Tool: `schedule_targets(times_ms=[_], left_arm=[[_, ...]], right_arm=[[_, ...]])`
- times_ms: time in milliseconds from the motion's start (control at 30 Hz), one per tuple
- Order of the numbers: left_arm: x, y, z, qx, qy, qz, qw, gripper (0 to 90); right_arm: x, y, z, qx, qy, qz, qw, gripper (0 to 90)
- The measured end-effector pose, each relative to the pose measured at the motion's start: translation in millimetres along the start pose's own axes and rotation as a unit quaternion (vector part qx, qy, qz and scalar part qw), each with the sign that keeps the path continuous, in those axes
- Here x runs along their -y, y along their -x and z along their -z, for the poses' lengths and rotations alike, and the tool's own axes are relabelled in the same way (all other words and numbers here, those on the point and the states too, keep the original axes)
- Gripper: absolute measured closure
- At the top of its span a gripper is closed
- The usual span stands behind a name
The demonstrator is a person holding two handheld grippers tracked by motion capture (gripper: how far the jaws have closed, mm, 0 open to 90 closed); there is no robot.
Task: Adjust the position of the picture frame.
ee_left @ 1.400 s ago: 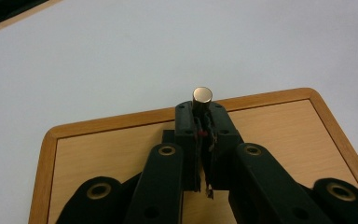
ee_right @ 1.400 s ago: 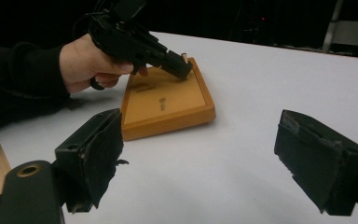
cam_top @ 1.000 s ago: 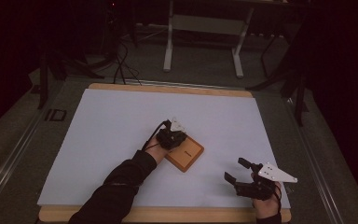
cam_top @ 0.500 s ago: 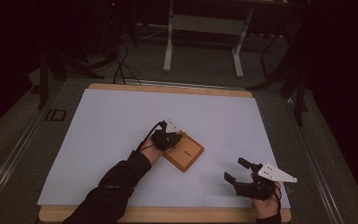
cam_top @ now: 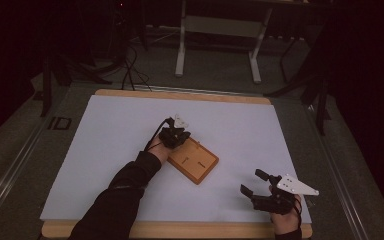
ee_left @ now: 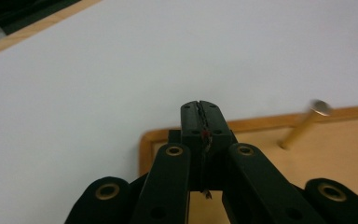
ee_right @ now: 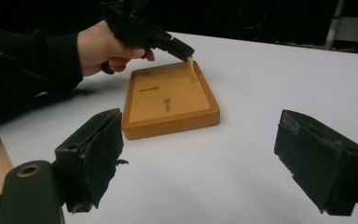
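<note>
Retreating left tool (cam_top: pixel 181 134), wooden tray (cam_top: pixel 194 160) uncovered

In the left gripper view, the wooden tray (ee_left: pixel 261 140) runs off the right and bottom edges and is partly covered by the left gripper (ee_left: pixel 200 108), whose closed tips hide whether anything sits between them; the peg (ee_left: pixel 305 125) to its right is blurred at the head. In the right gripper view, the right gripper (ee_right: pixel 200 154) is cut by the bottom edge, and the sleeve (ee_right: pixel 28 60) beyond it fades into darkness. From the high view, the tray's 2 small marks (cam_top: pixel 194 161) are too small to identify.
</note>
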State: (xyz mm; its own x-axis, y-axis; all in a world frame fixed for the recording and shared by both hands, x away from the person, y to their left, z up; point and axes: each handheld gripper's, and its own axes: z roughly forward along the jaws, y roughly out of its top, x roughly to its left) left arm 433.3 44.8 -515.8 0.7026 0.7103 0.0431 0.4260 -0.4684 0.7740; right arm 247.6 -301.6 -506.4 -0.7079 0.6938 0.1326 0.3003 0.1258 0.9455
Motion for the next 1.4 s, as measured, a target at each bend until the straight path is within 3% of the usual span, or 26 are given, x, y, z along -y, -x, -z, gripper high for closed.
schedule_targets(times_ms=[100,333,633,833,1033,1133,1300,1400], left_arm=[[-3.7,-1.9,-5.0,-0.001,-0.002,-0.003,1.0,89.9],[-16.8,-4.0,-25.2,-0.009,-0.035,-0.01,0.9993,90.0],[-21.5,-4.8,-36.0,-0.013,-0.068,-0.024,0.9973,90.0],[-19.4,-8.8,-36.4,-0.012,-0.078,-0.026,0.9965,90.0],[-20.1,-13.4,-35.2,0.002,-0.087,-0.033,0.9957,90.0],[-19.4,-11.6,-31.6,-0.005,-0.097,-0.056,0.9937,90.0],[-9.5,-13.7,-20.7,-0.006,-0.094,-0.051,0.9942,90.0],[-3.5,-17.3,-14.3,0.005,-0.092,-0.043,0.9948,90.0]], right_arm=[[0.2,-0.1,-0.2,-0.001,0.001,0.001,1.0,15.2],[0.4,0.9,-0.2,-0.002,0.0,-0.003,1.0,15.3],[0.6,1.7,-0.1,-0.004,0.002,-0.003,1.0,15.2],[0.8,1.8,-0.6,-0.004,0.002,-0.004,1.0,15.3],[0.8,1.4,-1.3,-0.004,0.0,-0.006,1.0,15.2],[0.6,1.0,-0.8,-0.004,0.0,-0.003,1.0,15.2],[0.4,2.0,0.2,-0.001,0.003,-0.004,1.0,15.2],[0.1,0.6,-0.6,-0.002,0.001,-0.002,1.0,15.2]])
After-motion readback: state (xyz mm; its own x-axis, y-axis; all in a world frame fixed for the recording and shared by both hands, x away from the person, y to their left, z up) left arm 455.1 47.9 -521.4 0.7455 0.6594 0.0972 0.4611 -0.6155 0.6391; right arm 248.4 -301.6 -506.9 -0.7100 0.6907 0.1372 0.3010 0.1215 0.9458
